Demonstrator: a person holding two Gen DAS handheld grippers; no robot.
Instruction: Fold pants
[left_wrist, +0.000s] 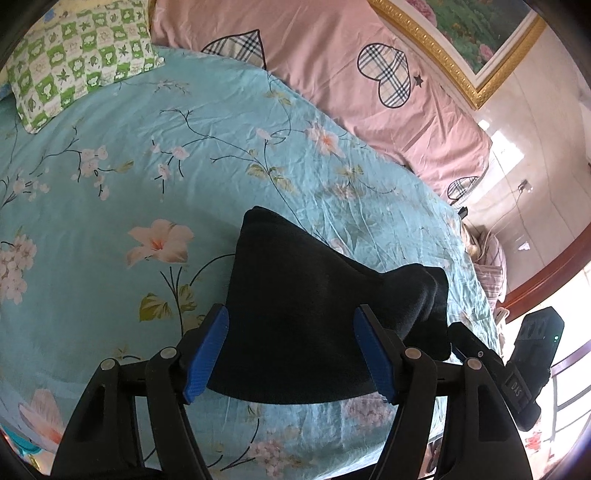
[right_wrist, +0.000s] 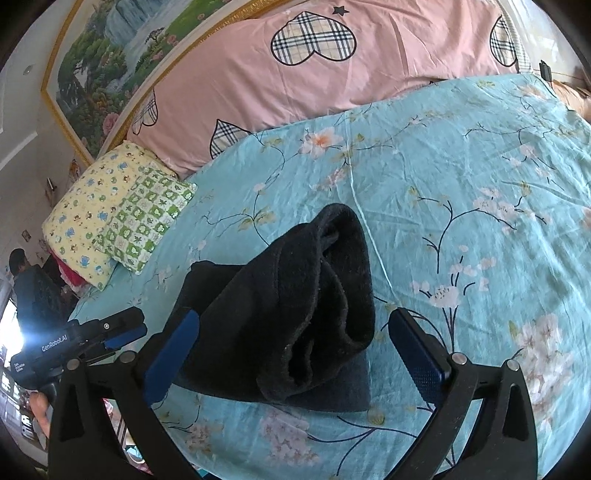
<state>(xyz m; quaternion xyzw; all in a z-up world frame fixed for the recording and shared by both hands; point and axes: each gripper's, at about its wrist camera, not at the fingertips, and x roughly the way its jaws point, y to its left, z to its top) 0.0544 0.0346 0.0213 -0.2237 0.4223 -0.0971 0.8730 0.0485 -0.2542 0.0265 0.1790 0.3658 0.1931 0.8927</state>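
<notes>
Claws both hang over the bed, tilted downward. Our left claw (left_wrist: 291, 354) stands wide, its blue pads (left_wrist: 207, 354) on either side of the pants (left_wrist: 295, 302) but not pressing them, so it is released. Our right claw (right_wrist: 295, 354) is likewise spread, the dark bundle lying between its pads (right_wrist: 417, 354) without being squeezed. In the right view we see the left claw's body low at the left edge, with part of a hand (right_wrist: 38, 410) under it. We see the pants as a loosely folded heap on the teal floral sheet (left_wrist: 110, 166). Beyond lie a pink quilt (left_wrist: 332, 66) with plaid hearts, a green checked pillow (left_wrist: 77, 59), a yellow pillow (right_wrist: 92, 206) and a gilt-framed painting (right_wrist: 110, 55).
</notes>
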